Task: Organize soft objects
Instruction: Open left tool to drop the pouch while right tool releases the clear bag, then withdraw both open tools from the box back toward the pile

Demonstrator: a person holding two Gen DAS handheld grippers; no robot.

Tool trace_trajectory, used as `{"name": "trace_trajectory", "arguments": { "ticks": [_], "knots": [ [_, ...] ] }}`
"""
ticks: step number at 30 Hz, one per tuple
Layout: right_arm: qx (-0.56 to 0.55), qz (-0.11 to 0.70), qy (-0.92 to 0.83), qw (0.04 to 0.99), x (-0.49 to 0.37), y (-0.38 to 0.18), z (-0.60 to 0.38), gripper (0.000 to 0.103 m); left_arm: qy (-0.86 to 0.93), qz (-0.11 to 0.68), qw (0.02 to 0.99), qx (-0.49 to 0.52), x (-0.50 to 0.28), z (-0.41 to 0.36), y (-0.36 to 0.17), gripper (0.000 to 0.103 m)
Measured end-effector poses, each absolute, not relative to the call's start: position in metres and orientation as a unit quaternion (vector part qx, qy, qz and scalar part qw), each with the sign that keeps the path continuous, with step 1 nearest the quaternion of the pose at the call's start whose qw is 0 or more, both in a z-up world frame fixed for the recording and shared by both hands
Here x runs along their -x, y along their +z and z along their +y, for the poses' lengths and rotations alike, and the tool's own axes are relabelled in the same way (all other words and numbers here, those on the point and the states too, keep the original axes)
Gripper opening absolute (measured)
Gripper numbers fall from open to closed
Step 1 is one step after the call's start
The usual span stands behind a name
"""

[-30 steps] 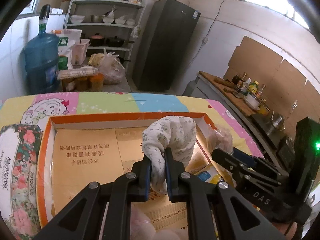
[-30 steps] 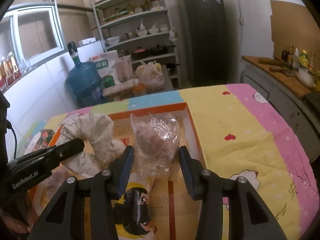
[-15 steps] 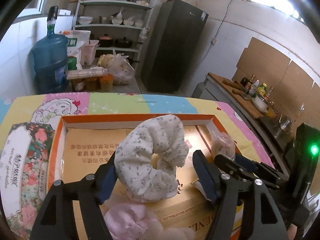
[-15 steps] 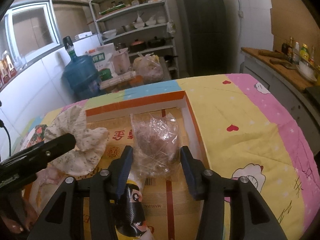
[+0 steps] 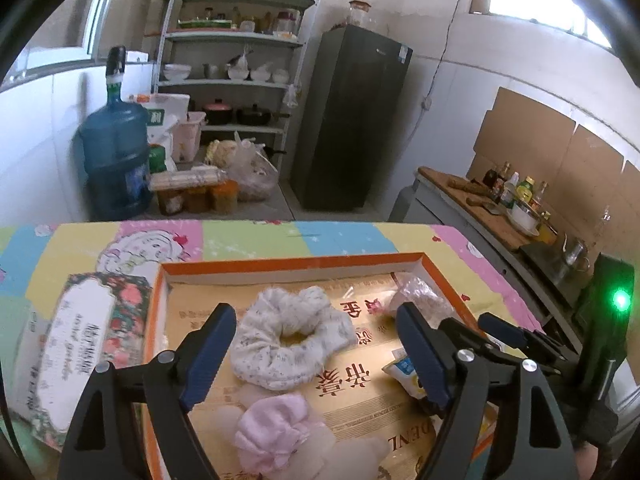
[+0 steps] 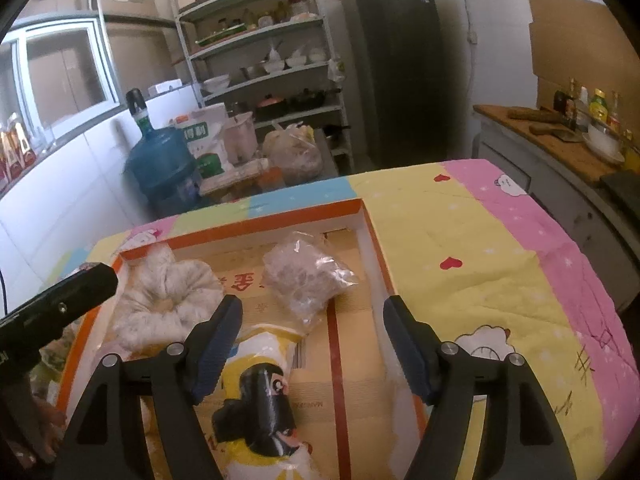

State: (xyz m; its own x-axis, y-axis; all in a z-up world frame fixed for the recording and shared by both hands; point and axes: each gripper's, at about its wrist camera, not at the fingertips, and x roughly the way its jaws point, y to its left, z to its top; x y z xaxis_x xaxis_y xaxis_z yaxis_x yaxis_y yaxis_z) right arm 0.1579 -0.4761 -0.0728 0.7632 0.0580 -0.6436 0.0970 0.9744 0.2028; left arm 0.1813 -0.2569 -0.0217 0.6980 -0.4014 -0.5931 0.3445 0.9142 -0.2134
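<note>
A white floral scrunchie (image 5: 290, 342) lies in the orange-rimmed cardboard tray (image 5: 288, 261); it also shows in the right wrist view (image 6: 168, 304). My left gripper (image 5: 316, 354) is open and empty above and around it, not touching. A clear plastic bag of brownish stuff (image 6: 306, 276) lies at the tray's far right, also in the left wrist view (image 5: 416, 294). My right gripper (image 6: 312, 348) is open and empty just behind that bag. A pink scrunchie (image 5: 272, 426) lies near the tray's front.
A yellow packet with a cartoon face (image 6: 260, 412) lies in the tray under my right gripper. A floral box (image 5: 76, 332) stands left of the tray. The table wears a colourful cloth (image 6: 480, 248). Shelves, a water jug and a fridge stand behind.
My left gripper opened and let the floral scrunchie drop flat into the tray. My right gripper opened wider and drew back from the plastic bag, which now lies in the tray.
</note>
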Motion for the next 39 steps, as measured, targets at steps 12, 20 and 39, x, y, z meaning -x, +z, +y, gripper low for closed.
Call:
{"name": "trace_trajectory", "arguments": {
  "ticks": [12, 20, 39],
  "knots": [
    [-0.111, 0.324, -0.008, 0.94, -0.123, -0.055, -0.458, 0.075, -0.192, 0.299, 0.934, 0.036, -0.149, -0.233, -0.002, 0.082],
    [-0.107, 0.312, -0.012, 0.944, -0.101, -0.043, -0.442, 0.075, -0.184, 0.281, 0.941, 0.025, -0.123, -0.211, 0.004, 0.082],
    [-0.085, 0.295, -0.003, 0.952, -0.056, -0.021, -0.374, 0.075, -0.147, 0.259, 0.955, 0.007, -0.072, -0.148, 0.013, 0.082]
  ]
}}
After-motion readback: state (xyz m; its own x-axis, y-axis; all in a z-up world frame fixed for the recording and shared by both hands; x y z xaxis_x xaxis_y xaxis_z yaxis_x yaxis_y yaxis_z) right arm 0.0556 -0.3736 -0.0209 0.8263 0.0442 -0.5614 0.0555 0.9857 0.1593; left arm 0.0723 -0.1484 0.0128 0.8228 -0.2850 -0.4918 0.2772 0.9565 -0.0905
